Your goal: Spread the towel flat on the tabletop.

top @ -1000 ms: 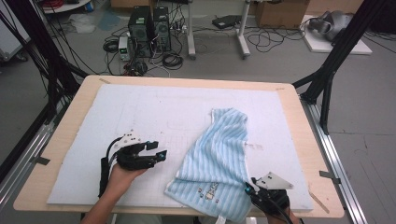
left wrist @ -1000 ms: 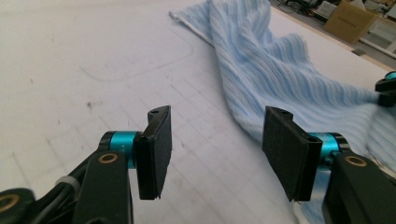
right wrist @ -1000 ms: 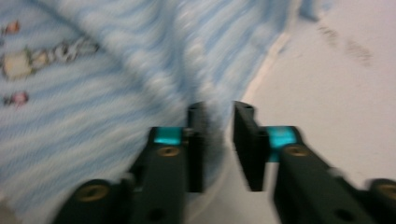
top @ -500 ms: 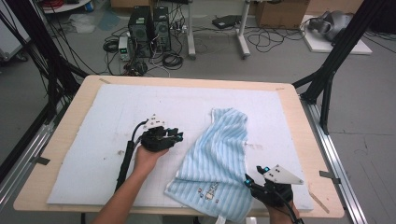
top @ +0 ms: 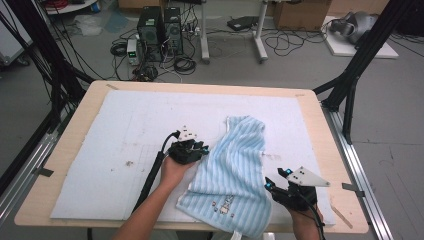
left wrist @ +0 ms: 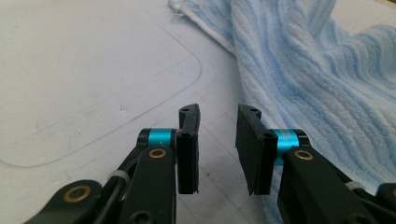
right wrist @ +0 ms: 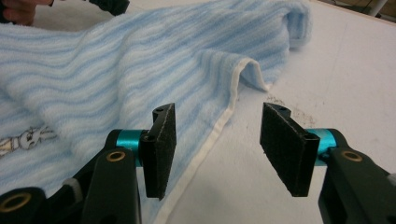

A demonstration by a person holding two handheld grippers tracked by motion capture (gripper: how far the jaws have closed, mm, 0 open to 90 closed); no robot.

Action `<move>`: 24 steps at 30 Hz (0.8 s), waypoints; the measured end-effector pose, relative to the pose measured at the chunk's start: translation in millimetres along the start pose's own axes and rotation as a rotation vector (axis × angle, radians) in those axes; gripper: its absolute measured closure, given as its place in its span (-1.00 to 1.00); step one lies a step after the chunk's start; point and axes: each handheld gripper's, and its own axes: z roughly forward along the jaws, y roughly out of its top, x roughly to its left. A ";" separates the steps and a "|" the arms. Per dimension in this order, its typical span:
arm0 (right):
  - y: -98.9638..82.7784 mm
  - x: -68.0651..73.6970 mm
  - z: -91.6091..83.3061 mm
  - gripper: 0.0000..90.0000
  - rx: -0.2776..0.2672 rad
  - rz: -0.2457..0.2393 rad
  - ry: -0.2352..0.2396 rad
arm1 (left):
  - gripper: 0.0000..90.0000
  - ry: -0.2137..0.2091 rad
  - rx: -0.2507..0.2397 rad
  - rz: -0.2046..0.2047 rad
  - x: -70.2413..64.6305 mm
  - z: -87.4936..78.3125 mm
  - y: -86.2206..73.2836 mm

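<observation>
A light blue striped towel (top: 235,170) lies rumpled on the white mat (top: 125,125), its near end hanging over the table's front edge. My left gripper (top: 201,149) rests at the towel's left edge, pointing at it. In the left gripper view its jaws (left wrist: 217,144) have just been closing to a narrow gap with nothing between them, and the towel (left wrist: 317,74) lies just to their right. My right gripper (top: 278,178) sits at the towel's right edge near the front. Its jaws (right wrist: 217,144) have just been opening, and the towel's white hem (right wrist: 219,126) runs beneath the gap, untouched.
The wooden table's rim (top: 320,115) frames the mat. Black frame legs (top: 350,85) stand at the right rear corner and along the left. Computer towers (top: 160,27) and cables sit on the floor behind. The other hand (right wrist: 18,9) shows beyond the towel in the right gripper view.
The left hand has moved right across the mat to the towel's left edge, its jaws narrower. The right gripper has shifted slightly away from the front edge, jaws wider.
</observation>
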 end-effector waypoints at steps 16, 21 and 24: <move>6.4 8.3 16.3 0.02 0.016 -0.005 0.026 | 0.76 -0.077 0.087 0.193 -28.1 7.2 -0.1; 9.2 8.9 18.5 0.02 0.020 0.002 0.028 | 0.94 -0.113 0.094 0.078 -16.6 5.7 0.4; 10.4 9.0 21.9 0.02 0.028 -0.003 0.030 | 0.94 -0.094 0.105 0.006 -5.1 1.1 0.0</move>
